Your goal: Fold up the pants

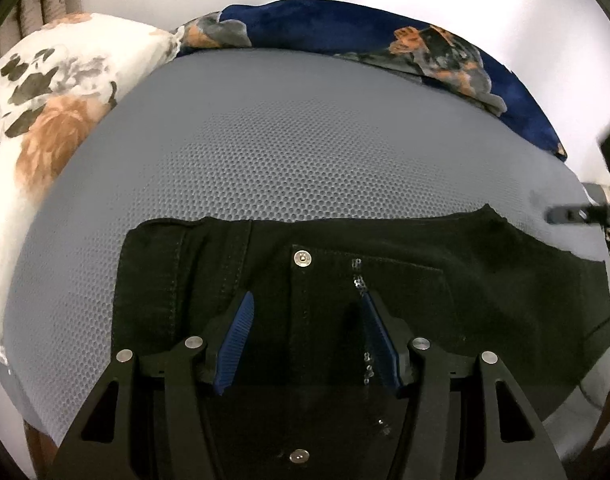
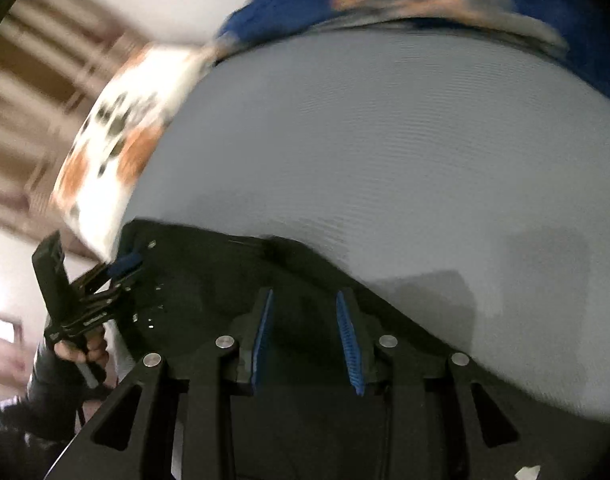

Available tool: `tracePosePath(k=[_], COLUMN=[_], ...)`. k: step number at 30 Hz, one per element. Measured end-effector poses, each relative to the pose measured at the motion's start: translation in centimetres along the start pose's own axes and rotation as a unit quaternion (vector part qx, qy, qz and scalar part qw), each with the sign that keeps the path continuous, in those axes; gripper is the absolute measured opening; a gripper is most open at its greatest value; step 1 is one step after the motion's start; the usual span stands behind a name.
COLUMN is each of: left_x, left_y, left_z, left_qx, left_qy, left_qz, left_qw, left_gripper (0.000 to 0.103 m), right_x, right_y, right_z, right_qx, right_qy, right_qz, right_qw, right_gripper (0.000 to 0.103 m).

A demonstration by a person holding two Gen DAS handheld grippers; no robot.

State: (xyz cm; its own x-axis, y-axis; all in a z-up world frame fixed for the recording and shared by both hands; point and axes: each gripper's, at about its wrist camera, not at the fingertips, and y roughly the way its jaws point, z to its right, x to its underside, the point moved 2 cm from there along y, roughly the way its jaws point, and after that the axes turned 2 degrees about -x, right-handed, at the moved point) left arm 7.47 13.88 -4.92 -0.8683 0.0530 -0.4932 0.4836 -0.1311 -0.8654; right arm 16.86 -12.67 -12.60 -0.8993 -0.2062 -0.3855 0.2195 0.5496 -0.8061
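Note:
Black pants point(image 1: 425, 280) lie folded on the grey mesh mattress point(image 1: 265, 140), with a metal button point(image 1: 302, 258) and sequins showing. My left gripper point(image 1: 305, 300) is open just above the pants near the button, holding nothing. In the blurred right wrist view, my right gripper point(image 2: 305, 296) is open over the right part of the pants point(image 2: 225, 272), holding nothing. The left gripper point(image 2: 121, 268) shows there at the far left, held by a hand. The right gripper's edge point(image 1: 577, 212) shows at the right in the left wrist view.
A white floral pillow point(image 1: 45, 112) lies at the mattress's left. A blue floral blanket point(image 1: 385, 36) lies along the far edge. A white wall stands behind. The mattress's right edge point(image 1: 585, 184) is near the pants.

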Motion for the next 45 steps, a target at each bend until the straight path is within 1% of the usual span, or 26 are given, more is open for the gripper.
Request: tracePosePath(k=[3, 5, 7, 8, 9, 10, 13, 15, 17, 18, 20, 21, 22, 23, 24, 26, 27, 28, 30, 32, 34, 36, 39, 43, 45], left_x=[0.0, 0.0, 0.0, 0.0, 0.0, -0.1, -0.2, -0.1, 0.0, 0.1, 0.1, 0.1, 0.1, 0.0, 0.0, -0.2, -0.2, -0.3, -0.7, -1.2, -1.6, -2.1, -2.8, -3.6, -4.0], left_y=[0.2, 0.3, 0.3, 0.3, 0.3, 0.3, 0.3, 0.3, 0.3, 0.3, 0.3, 0.3, 0.3, 0.3, 0.2, -0.3, -0.6, -1.2, -1.7, -1.9, -1.3, -0.3, 1.4, 3.4, 4.3], left_z=[0.1, -0.1, -0.3, -0.4, -0.6, -0.7, -0.7, -0.8, -0.8, -0.8, -0.8, -0.8, -0.8, -0.7, -0.6, 0.0, 0.5, 1.1, 2.3, 4.2, 6.3, 8.5, 12.1, 16.0, 17.2], left_qx=[0.001, 0.007, 0.015, 0.018, 0.022, 0.025, 0.029, 0.033, 0.036, 0.035, 0.032, 0.031, 0.031, 0.03, 0.027, 0.019, 0.017, 0.018, 0.03, 0.058, 0.078, 0.096, 0.126, 0.162, 0.172], left_qy=[0.005, 0.004, 0.001, -0.001, -0.005, -0.008, -0.011, -0.011, -0.011, -0.011, -0.009, -0.008, -0.007, -0.006, -0.004, 0.007, 0.015, 0.024, 0.036, 0.055, 0.073, 0.094, 0.124, 0.146, 0.15], left_qz=[0.004, 0.007, 0.008, 0.007, 0.006, 0.005, 0.003, 0.005, 0.008, 0.008, 0.006, 0.005, 0.004, 0.003, 0.001, -0.002, 0.002, 0.01, 0.02, 0.027, 0.026, 0.022, 0.013, -0.004, -0.011], left_qw=[1.0, 0.9999, 0.9999, 0.9998, 0.9997, 0.9996, 0.9995, 0.9994, 0.9993, 0.9993, 0.9994, 0.9995, 0.9995, 0.9995, 0.9996, 0.9998, 0.9997, 0.9995, 0.9987, 0.9965, 0.9939, 0.9907, 0.9842, 0.9761, 0.9736], left_gripper=[0.057, 0.057, 0.057, 0.057, 0.057, 0.057, 0.057, 0.057, 0.057, 0.057, 0.057, 0.057, 0.057, 0.057, 0.057, 0.057, 0.057, 0.057, 0.057, 0.057, 0.057, 0.057, 0.057, 0.057, 0.055], right_x=[-2.3, -2.8, -2.9, -3.1, -3.2, -3.4, -4.0, -3.9, -3.5, -3.5, -3.7, -3.6, -3.5, -3.4, -3.3, -2.6, -2.0, -1.4, 0.2, 2.3, 4.3, 6.7, 9.3, 11.6, 12.3], right_y=[3.2, 5.0, 5.7, 5.9, 5.7, 5.5, 4.5, 5.2, 6.8, 7.1, 6.7, 6.4, 6.0, 5.2, 4.5, 1.8, 0.5, -0.8, -3.1, -5.1, -6.4, -7.4, -8.0, -7.7, -7.2], right_z=[-1.1, -1.6, -1.8, -2.1, -2.4, -2.7, -2.2, -0.9, -0.4, -0.3, 0.0, 0.1, 0.0, -0.1, -0.2, -0.3, -0.3, -0.2, 0.3, 1.1, 2.2, 3.7, 5.7, 7.4, 7.8], right_qx=[-0.008, 0.0, -0.016, -0.021, -0.022, -0.023, 0.0, 0.005, 0.036, 0.037, 0.03, 0.03, 0.03, 0.037, 0.044, 0.047, 0.051, 0.063, 0.097, 0.149, 0.186, 0.212, 0.223, 0.238, 0.233], right_qy=[-0.024, -0.036, -0.036, -0.039, -0.045, -0.05, -0.046, -0.027, -0.037, -0.036, -0.008, -0.004, -0.005, -0.005, -0.004, -0.002, 0.002, 0.005, 0.009, 0.012, 0.024, 0.049, 0.092, 0.128, 0.134], right_qz=[-0.042, -0.063, -0.078, -0.08, -0.073, -0.067, -0.034, -0.036, -0.04, -0.031, -0.025, -0.022, -0.02, -0.015, -0.007, 0.026, 0.042, 0.056, 0.077, 0.086, 0.086, 0.085, 0.084, 0.081, 0.077], right_qw=[0.999, 0.997, 0.996, 0.996, 0.996, 0.996, 0.998, 0.999, 0.998, 0.998, 0.999, 0.999, 0.999, 0.999, 0.999, 0.999, 0.998, 0.996, 0.992, 0.985, 0.979, 0.972, 0.967, 0.959, 0.96], right_gripper=[0.032, 0.032, 0.032, 0.029, 0.022, 0.012, 0.009, 0.008, 0.007, 0.007, 0.008, 0.008, 0.014, 0.024, 0.027, 0.028, 0.028, 0.029, 0.032, 0.036, 0.036, 0.036, 0.036, 0.036, 0.036])
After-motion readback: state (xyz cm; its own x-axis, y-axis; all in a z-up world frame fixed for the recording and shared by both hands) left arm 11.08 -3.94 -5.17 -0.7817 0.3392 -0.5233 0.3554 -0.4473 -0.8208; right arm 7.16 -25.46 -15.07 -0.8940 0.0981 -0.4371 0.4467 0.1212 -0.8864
